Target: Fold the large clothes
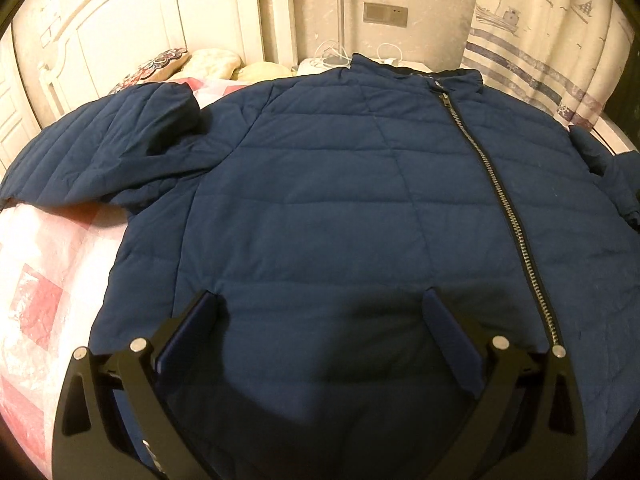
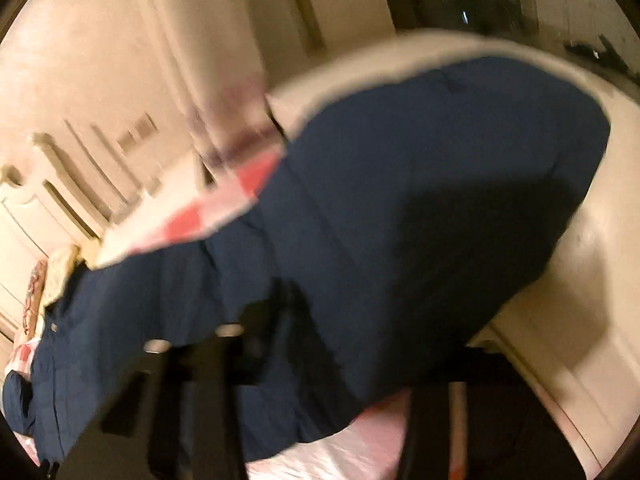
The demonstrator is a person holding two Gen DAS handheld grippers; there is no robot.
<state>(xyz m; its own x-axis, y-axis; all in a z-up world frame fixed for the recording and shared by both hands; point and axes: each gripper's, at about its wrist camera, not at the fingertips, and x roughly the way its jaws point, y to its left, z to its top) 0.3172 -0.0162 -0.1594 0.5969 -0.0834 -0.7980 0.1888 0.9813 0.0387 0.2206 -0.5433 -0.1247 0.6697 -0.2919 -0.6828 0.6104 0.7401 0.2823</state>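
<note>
A large navy quilted jacket (image 1: 340,184) lies face up on the bed, zipped, collar at the far end. Its left sleeve (image 1: 100,148) spreads out to the left. My left gripper (image 1: 320,304) is open and empty, hovering just above the jacket's lower front, left of the zipper (image 1: 504,208). The right wrist view is blurred. It shows the jacket's sleeve (image 2: 420,200) lying towards the bed's edge. My right gripper's fingers (image 2: 256,332) are dark and smeared over the fabric. Their state is unclear.
The bed has a pink and white patchwork quilt (image 1: 44,280). Pillows (image 1: 208,64) and a white headboard (image 1: 132,20) are at the far left. A patterned curtain (image 1: 540,32) hangs at the far right. A nightstand with cables (image 1: 340,60) stands behind the collar.
</note>
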